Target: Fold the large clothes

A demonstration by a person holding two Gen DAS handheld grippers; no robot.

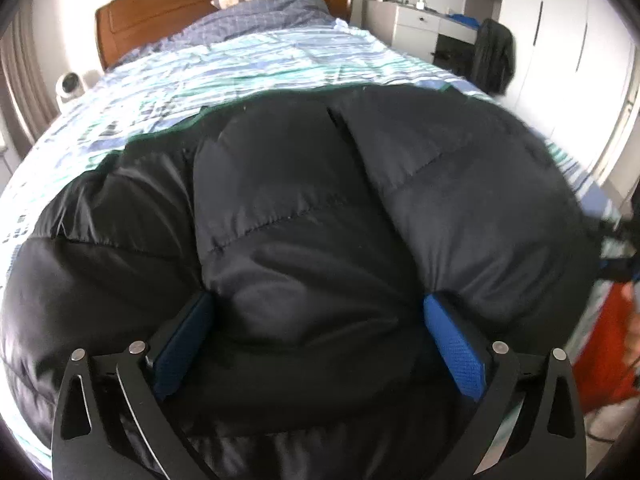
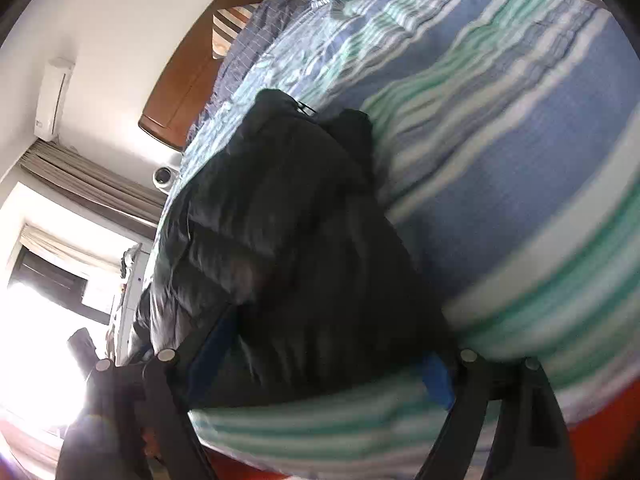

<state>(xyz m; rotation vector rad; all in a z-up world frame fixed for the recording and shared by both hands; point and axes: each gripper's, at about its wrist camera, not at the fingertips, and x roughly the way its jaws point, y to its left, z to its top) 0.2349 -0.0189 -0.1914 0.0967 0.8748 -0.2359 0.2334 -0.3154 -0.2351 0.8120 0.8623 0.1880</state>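
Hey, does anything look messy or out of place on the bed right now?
Only the black puffer jacket: it lies bunched and lumpy on the striped bedspread, not flat, with padding bulging between the left gripper fingers. No spill or damage shows.

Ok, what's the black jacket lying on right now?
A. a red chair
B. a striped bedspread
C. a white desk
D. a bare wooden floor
B: the puffy black jacket is spread over the blue, green and white striped bedspread, which shows around it in both wrist views, with the wooden headboard beyond.
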